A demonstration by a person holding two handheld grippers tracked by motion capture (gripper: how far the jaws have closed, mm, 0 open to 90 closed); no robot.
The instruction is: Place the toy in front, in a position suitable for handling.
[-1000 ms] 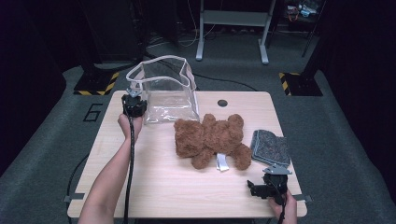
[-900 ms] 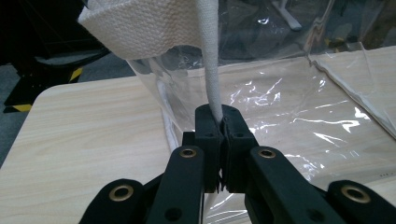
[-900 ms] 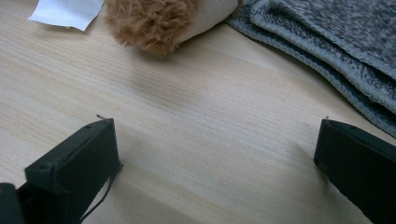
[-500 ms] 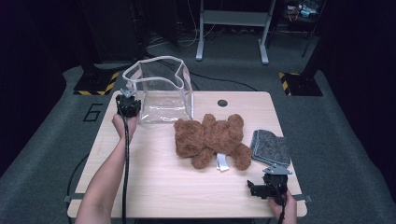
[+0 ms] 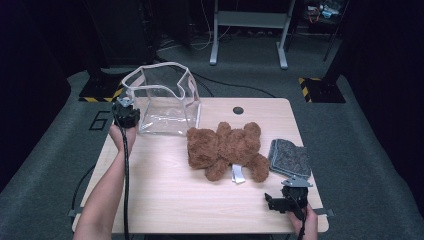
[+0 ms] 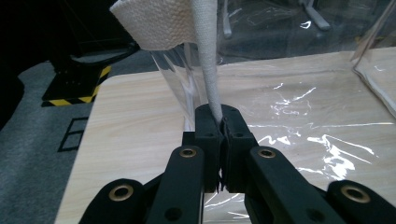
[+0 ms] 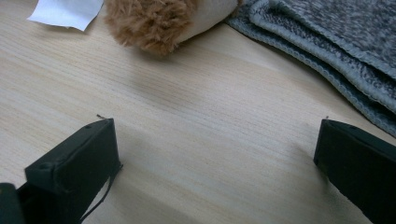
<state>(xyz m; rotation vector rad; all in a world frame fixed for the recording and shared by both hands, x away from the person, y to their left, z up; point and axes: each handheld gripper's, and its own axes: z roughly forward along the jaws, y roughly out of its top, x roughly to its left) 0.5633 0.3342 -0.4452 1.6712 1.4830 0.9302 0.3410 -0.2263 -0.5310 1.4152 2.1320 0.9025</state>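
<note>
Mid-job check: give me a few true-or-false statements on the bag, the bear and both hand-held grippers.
1. The left hand-held gripper is shut on the clear bag's white trim. True.
2. The teddy bear sits inside the clear bag. False: it lies on the table beside it.
3. The right hand-held gripper is open. True.
4. The right hand-held gripper holds the grey cloth. False: it holds nothing.

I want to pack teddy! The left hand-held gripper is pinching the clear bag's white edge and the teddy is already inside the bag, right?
Not quite. The teddy lies on the table beside the clear bag, as the high view shows. The left hand-held gripper does pinch its white edge.
</note>
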